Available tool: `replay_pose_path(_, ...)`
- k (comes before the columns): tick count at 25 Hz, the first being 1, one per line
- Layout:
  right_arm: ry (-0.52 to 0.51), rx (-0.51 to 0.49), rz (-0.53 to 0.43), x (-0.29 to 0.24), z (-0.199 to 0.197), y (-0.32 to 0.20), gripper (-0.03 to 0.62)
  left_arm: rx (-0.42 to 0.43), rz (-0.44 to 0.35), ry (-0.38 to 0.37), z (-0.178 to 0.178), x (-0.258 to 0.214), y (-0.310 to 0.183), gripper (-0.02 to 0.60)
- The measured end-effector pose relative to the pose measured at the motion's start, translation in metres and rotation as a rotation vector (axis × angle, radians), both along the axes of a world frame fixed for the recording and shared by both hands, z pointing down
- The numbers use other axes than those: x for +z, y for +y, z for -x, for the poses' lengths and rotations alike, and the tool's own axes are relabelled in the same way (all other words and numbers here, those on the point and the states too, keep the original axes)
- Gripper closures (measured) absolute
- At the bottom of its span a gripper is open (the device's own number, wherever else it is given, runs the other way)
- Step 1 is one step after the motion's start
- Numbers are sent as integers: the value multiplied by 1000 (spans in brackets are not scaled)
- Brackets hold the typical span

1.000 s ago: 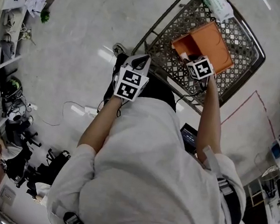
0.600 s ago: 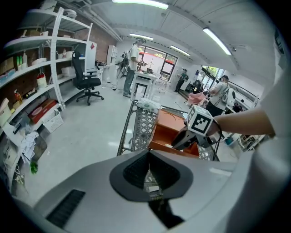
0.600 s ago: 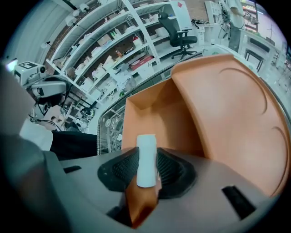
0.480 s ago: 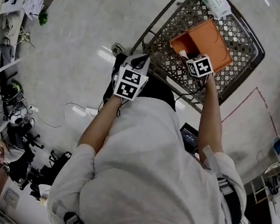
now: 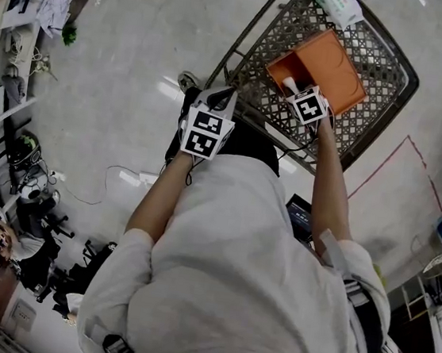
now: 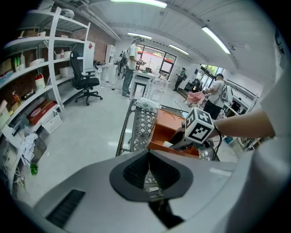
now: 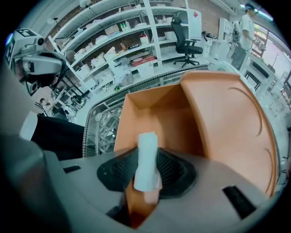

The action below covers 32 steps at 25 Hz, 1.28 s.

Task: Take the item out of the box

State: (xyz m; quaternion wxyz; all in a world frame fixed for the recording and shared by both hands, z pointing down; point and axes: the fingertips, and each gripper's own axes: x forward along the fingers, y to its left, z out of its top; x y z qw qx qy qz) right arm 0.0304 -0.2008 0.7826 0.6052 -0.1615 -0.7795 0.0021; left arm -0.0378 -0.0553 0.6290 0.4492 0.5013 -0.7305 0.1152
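Over in the far-right cart [image 5: 389, 58], got an orange box [image 5: 342, 67] lying open. Just been spreading the right gripper [image 7: 145, 173] wide, with the left gripper [image 6: 148, 175] pinched shut on nothing, near left. Straddling the white item [image 7: 146, 157] upright inside, not squeezing. Could topple it, or nip the box wall, closing off-centre.

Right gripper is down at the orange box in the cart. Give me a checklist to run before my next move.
1. The orange box has its lid open: ok.
2. The white item stands between the right gripper's fingers: ok.
3. Grip closed on the item: not ok; the fingers have just been opening.
4. Item lifted out of the box: not ok; it stands at the box's near corner.
5. The left gripper shut, empty, away from the box: ok.
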Motion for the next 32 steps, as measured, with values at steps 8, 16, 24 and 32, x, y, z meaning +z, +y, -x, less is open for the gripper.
replay_pose_path(8,3,25,-6,1,-2,-2,471,16,3,-8,-1,-2,-2,571)
replay_pose_path(16,-27,58,-42,-9,1,-2,471,43,0,-8,-3,-5,1,571)
replay_pose_path(24,-102,140,-116,-31,10,-3,471,114,-28,-7,-1,-10,2,571)
replay_pose_path(32,-210,329,-158,-65,12,-11,471,205,-58,-2,9,-16,-3,571)
